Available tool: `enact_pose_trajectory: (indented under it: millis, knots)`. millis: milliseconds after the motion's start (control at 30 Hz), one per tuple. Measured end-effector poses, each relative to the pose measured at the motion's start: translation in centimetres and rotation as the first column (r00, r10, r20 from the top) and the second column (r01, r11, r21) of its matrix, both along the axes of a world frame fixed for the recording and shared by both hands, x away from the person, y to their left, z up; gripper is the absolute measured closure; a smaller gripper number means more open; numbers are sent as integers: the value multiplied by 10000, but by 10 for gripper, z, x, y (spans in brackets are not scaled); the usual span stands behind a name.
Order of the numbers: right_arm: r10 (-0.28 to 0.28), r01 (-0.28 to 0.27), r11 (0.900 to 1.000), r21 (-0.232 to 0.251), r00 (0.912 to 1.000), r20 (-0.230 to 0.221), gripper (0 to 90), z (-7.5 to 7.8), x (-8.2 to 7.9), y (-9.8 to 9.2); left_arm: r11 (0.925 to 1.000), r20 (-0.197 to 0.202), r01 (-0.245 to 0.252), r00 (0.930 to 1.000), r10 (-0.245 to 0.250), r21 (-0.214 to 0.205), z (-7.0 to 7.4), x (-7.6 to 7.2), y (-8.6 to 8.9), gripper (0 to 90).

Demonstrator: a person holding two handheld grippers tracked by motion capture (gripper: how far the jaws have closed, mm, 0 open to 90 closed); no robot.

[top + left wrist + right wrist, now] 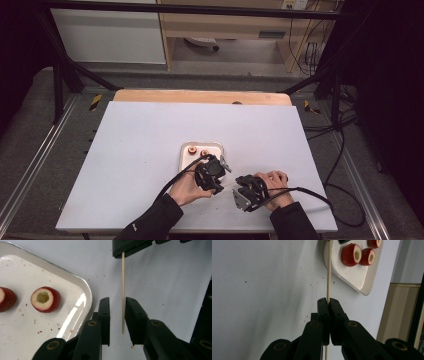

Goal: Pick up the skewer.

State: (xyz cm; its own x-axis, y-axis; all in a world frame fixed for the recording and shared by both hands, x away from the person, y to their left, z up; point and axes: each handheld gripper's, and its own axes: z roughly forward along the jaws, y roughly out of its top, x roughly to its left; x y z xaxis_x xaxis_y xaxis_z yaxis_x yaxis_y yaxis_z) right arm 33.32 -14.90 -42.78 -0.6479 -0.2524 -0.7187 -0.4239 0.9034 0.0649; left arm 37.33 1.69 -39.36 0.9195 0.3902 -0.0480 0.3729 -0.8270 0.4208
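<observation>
A thin wooden skewer (328, 272) runs from my right gripper (328, 300) towards the tray, and that gripper is shut on it. In the left gripper view the skewer (123, 290) stands between the jaws of my left gripper (117, 302), which are open on either side of it, with the right gripper (132, 247) holding its far end. Cored red fruit pieces (45, 299) (351, 254) lie in a small white tray (86, 290). From above, the left gripper (216, 184) and the right gripper (239, 181) meet just below the tray (202, 144).
The white tabletop (140, 150) spreads wide to the left and back, with small red crumbs near the tray. A wooden board edge (200, 96) lies at the far side. Black cables (310, 191) trail from both grippers towards the front and right.
</observation>
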Motion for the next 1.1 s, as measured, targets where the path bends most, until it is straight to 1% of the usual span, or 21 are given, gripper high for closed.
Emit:
enact_pose_trajectory:
  millis: [100,133,167,200,233,267,333,433,500,633,667,700,733,800,833,900,933,1000,1033,1067,1100]
  knots:
    - [376,-367,9988,-336,9990,257,892,2,0,8,9995,-227,120,9997,-114,286,-2,1,-4,793]
    - [376,-367,9988,-336,9990,257,892,2,0,8,9993,-272,145,9995,-136,338,-3,2,-6,793]
    - [338,-328,9987,-383,9990,277,892,2,-1,9,9991,-308,164,9994,-152,397,-3,2,-7,799]
    - [600,-575,9965,-600,9973,417,892,3,-1,12,9987,-334,192,9993,-176,463,-4,2,-9,811]
    - [600,-575,9965,-600,9973,417,892,3,-1,12,9986,-323,184,9993,-168,503,-4,2,-10,811]
    - [712,-673,9948,-764,9962,495,892,2,-2,15,9982,-349,194,9992,-175,571,-4,3,-11,831]
    - [827,-781,9935,-824,9951,544,892,2,-3,16,9979,-406,186,9990,-161,624,-4,3,-13,844]
    - [980,-918,9916,-912,9930,659,892,2,-3,17,9970,-481,14,9988,23,775,-4,3,-14,870]
    - [980,-917,9917,-904,9929,673,892,2,-4,17,9967,-517,-30,9986,72,810,-4,3,-13,878]
    - [982,-918,9917,-897,9927,700,891,2,-5,17,9963,-400,-76,9991,111,857,-5,1,-14,882]
    - [781,-735,9943,-777,9953,575,884,2,-6,17,9961,-348,-81,9993,111,873,-6,1,-15,882]
    - [781,-735,9943,-777,9953,575,884,2,-6,17,9963,-292,-67,9995,93,862,-6,0,-15,882]
    - [631,-600,9959,-674,9970,450,873,2,-6,17,9963,-237,-39,9997,59,855,-6,0,-14,882]
    - [76,-75,9997,-251,10000,37,822,4,-5,16,9965,-94,-55,9999,63,832,-7,-2,-12,882]
    - [-159,161,9998,84,9996,-253,787,5,-5,14,9969,-46,-60,10000,64,780,-7,-3,-9,882]
    - [-473,508,9965,664,9975,-526,740,8,-3,9,9979,72,-110,9999,105,637,-7,-5,-4,882]
    - [-766,848,9908,1058,9939,-788,700,10,-2,6,9980,155,-195,9997,186,598,-7,-6,-1,882]
    - [-1325,1563,9706,1832,9819,-1353,641,13,1,-1,9986,351,-325,9989,310,421,-7,-8,5,882]
    - [-1561,1887,9584,2143,9747,-1602,623,15,2,-4,9987,465,-316,9985,298,396,-7,-9,8,882]
    - [-1821,2249,9429,2455,9657,-1852,589,16,3,-8,9988,510,-292,9983,272,402,-7,-10,11,882]
    - [-2064,2617,9248,2763,9549,-2135,552,17,4,-12,9990,632,-307,9976,285,340,-7,-11,15,882]
